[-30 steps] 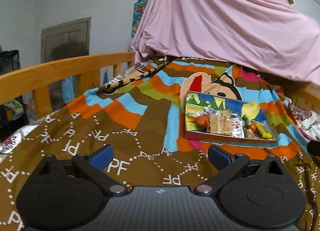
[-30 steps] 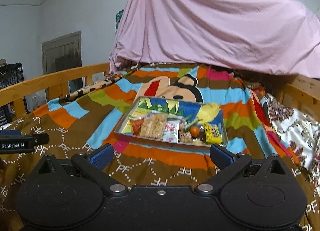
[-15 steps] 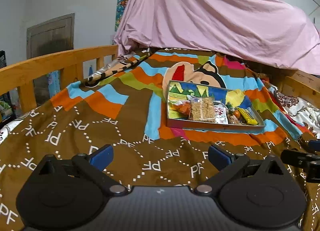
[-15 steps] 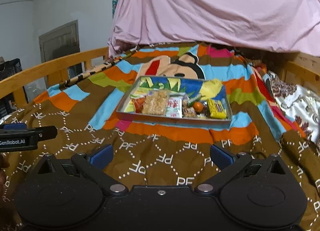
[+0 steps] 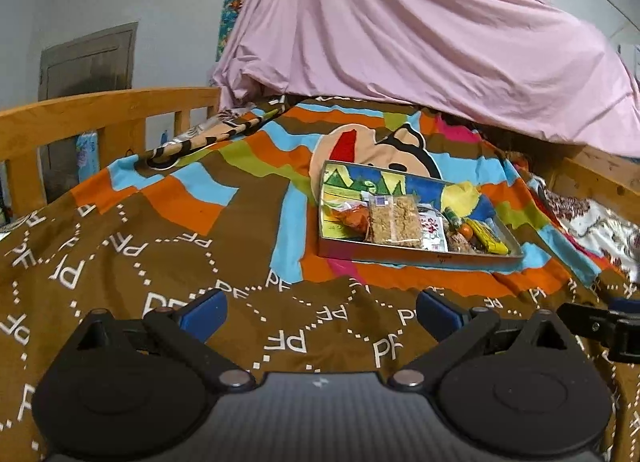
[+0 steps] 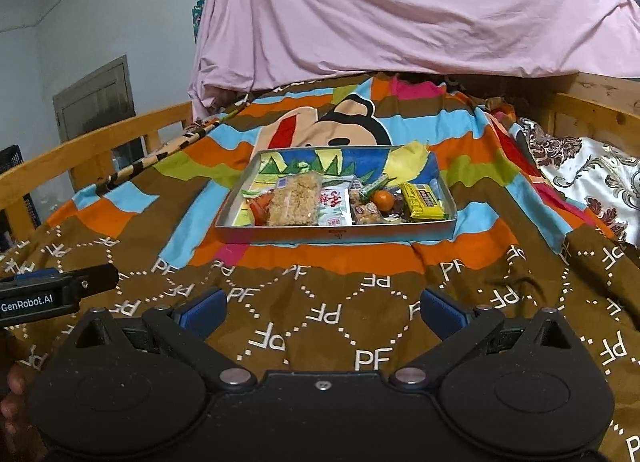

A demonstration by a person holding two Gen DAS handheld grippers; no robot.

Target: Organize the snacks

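- The bed (image 6: pixel 360 302), under a patterned blanket, carries a metal tray (image 6: pixel 336 231) well ahead of both tools
- Snacks (image 6: pixel 294 202) lie jumbled along the tray's near side
- Left tongs (image 5: pixel 320 312) and right tongs (image 6: pixel 324 308) are spread wide, holding nothing
- Judged step: the approach; next, reach forward to one packet

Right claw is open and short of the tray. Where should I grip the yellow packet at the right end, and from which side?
Judging from the right wrist view, take the yellow packet across its narrow width, coming down from above. It lies flat in the tray, long axis running away from you; the right wall and an orange to its left crowd a low approach.
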